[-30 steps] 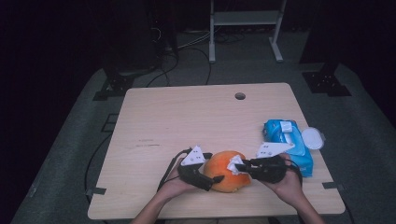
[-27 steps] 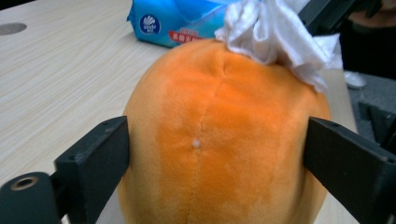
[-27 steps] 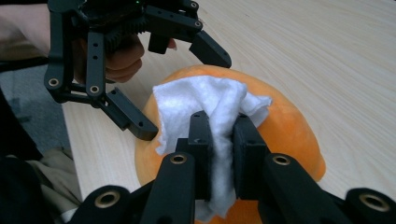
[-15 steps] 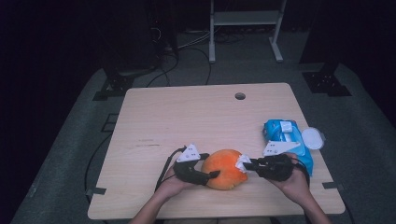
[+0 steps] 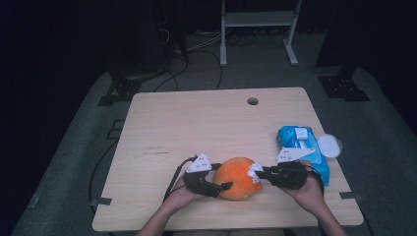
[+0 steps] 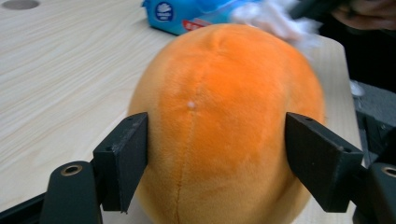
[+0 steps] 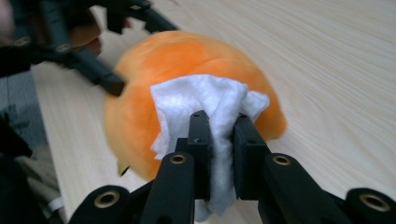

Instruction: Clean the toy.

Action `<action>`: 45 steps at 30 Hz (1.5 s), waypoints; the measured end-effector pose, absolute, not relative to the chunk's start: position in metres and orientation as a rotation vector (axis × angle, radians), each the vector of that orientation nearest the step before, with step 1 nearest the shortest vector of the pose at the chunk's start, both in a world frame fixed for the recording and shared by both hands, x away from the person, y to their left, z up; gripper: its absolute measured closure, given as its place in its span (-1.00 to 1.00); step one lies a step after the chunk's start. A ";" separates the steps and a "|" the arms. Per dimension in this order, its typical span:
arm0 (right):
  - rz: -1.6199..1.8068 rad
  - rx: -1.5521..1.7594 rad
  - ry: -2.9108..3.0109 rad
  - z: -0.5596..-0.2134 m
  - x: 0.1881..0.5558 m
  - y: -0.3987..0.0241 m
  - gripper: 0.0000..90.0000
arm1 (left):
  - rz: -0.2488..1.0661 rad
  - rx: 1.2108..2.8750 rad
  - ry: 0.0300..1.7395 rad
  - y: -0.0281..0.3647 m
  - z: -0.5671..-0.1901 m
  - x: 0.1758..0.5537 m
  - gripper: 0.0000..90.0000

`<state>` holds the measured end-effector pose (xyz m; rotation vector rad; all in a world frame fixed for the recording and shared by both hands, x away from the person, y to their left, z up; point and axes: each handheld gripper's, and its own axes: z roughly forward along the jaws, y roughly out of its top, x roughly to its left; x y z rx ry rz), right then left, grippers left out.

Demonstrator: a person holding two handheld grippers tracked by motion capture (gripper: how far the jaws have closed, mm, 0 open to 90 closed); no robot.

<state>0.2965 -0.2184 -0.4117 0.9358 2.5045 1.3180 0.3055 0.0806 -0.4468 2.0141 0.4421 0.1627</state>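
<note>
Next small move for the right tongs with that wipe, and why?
Probably drag the white wipe across the orange plush ball. The right tongs pinch the wipe against the ball's surface, and the left tongs have just closed onto the ball's sides, steadying it on the table. So a short stroke seems the natural next step.

One orange plush ball (image 5: 238, 178), one white wipe (image 7: 205, 105), one blue wipe pack (image 5: 302, 150), one white lid (image 5: 328, 145), two claws

The left hand-held gripper (image 6: 217, 154) clasped an orange plush ball (image 6: 226, 126) — a black jaw pressed against each flank, having just closed in. Behind it lay the pale wooden desk (image 6: 60, 70), a blue packet (image 6: 187, 14) and white fluff (image 6: 275, 18) — blurred.
</note>
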 end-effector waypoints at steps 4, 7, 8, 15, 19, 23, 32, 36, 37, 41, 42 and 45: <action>1.331 0.999 2.476 -0.415 0.304 -0.222 0.75 | 0.172 2.031 0.403 0.076 -0.447 0.301 -0.47; 1.342 1.002 2.473 -0.416 0.304 -0.220 0.75 | 0.160 2.026 0.419 0.077 -0.444 0.303 -0.58; 1.353 0.996 2.473 -0.415 0.304 -0.219 0.75 | 0.163 2.011 0.431 0.077 -0.443 0.305 -0.66; 1.411 0.850 2.504 -0.402 0.290 -0.199 0.75 | 0.175 1.999 0.459 0.077 -0.445 0.308 -0.54; 1.401 0.855 2.532 -0.404 0.291 -0.205 0.75 | 0.159 1.991 0.482 0.080 -0.447 0.310 -0.45; 1.372 0.885 2.566 -0.412 0.291 -0.217 0.75 | 0.148 1.981 0.512 0.083 -0.448 0.312 -0.44; 1.357 0.932 2.526 -0.414 0.298 -0.214 0.76 | 0.219 2.000 0.427 0.075 -0.445 0.302 -0.45; 1.410 0.994 2.473 -0.413 0.305 -0.217 0.76 | 0.244 2.027 0.314 0.066 -0.444 0.293 -0.46; 1.436 1.018 2.460 -0.413 0.308 -0.219 0.76 | 0.286 2.047 0.263 0.062 -0.444 0.288 -0.47; 1.446 1.019 2.472 -0.413 0.308 -0.219 0.76 | 0.282 2.040 0.331 0.063 -0.445 0.291 -0.46; 1.446 1.019 2.472 -0.413 0.308 -0.219 0.76 | 0.282 2.040 0.331 0.063 -0.445 0.291 -0.45; 1.451 0.968 2.502 -0.409 0.300 -0.215 0.77 | 0.231 2.012 0.419 0.070 -0.447 0.299 -0.44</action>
